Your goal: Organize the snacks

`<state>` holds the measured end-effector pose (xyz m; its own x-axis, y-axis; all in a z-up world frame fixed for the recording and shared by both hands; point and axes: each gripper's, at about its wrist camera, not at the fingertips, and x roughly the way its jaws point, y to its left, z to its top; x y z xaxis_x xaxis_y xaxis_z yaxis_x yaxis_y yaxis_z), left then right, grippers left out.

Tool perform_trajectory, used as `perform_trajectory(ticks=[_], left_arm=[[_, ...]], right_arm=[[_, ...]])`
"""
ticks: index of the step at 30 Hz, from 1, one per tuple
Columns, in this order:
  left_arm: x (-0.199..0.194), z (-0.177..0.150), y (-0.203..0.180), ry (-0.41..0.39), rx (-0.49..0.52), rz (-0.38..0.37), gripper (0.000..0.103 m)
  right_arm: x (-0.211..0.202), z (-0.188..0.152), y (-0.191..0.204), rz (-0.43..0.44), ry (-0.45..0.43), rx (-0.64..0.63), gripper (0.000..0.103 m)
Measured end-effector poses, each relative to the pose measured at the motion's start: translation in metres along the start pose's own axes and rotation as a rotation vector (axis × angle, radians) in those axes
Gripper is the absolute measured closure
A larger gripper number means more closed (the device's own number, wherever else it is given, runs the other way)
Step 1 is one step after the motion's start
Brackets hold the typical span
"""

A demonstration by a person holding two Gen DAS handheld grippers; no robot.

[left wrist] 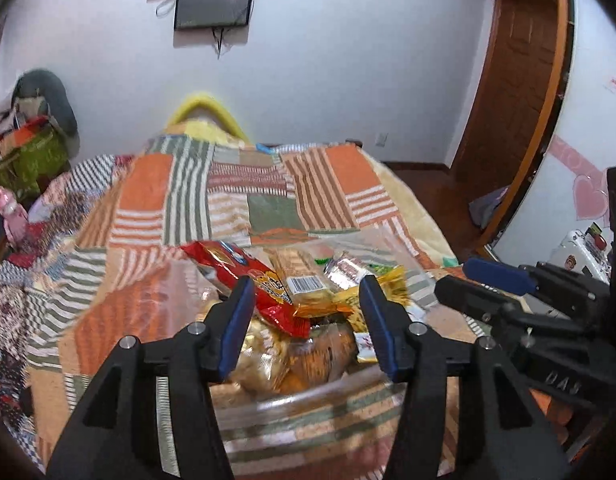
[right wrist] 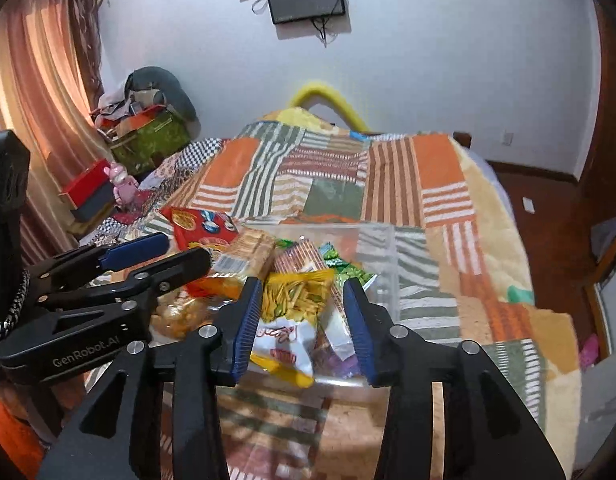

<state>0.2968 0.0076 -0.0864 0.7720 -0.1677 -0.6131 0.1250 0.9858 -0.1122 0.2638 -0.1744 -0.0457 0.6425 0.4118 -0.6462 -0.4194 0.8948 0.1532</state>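
Snack packets (left wrist: 292,292) fill a clear plastic box (right wrist: 382,256) on the bed (left wrist: 156,200), straight ahead of both hand-held grippers. The left hand-held gripper (left wrist: 308,320) and right hand-held gripper (right wrist: 304,316) hover with jaws wide apart, holding nothing. A yellow chip bag (right wrist: 296,300) lies between the right one's fingers.

Glossy foil/plastic snack packets (right wrist: 296,300) lying in clear plastic bin (right wrist: 382,248); woven patchwork cloth quilt (left wrist: 268,184) (matt) showing beneath; gripper fingers (left wrist: 236,328) matt black plastic w/ ribbed blue pads.

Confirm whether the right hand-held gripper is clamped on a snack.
No: the right hand-held gripper is open, its fingers either side of the yellow snack bag without pinching it.
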Motion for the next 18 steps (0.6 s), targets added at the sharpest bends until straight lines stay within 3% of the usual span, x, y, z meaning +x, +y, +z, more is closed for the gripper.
perform_trajectory(ticks=[7,11,15,18], left_arm=[[-0.091,-0.007,-0.009,-0.160,0.044,0.025,0.046],[-0.144,-0.020,-0.016,-0.259,0.068,0.058,0.042],[-0.181,-0.031,-0.020,-0.322,0.065,0.068,0.032],[-0.204,-0.039,-0.022,-0.358,0.064,0.069,0.024]], right_arm=[[-0.065,0.003,0.016,-0.016,-0.113,-0.046,0.064],[-0.108,-0.005,0.028,0.008,-0.200,-0.023,0.058],[-0.136,-0.016,0.039,0.018,-0.263,-0.014,0.056],[-0.155,-0.022,0.047,0.033,-0.307,-0.008,0.050]])
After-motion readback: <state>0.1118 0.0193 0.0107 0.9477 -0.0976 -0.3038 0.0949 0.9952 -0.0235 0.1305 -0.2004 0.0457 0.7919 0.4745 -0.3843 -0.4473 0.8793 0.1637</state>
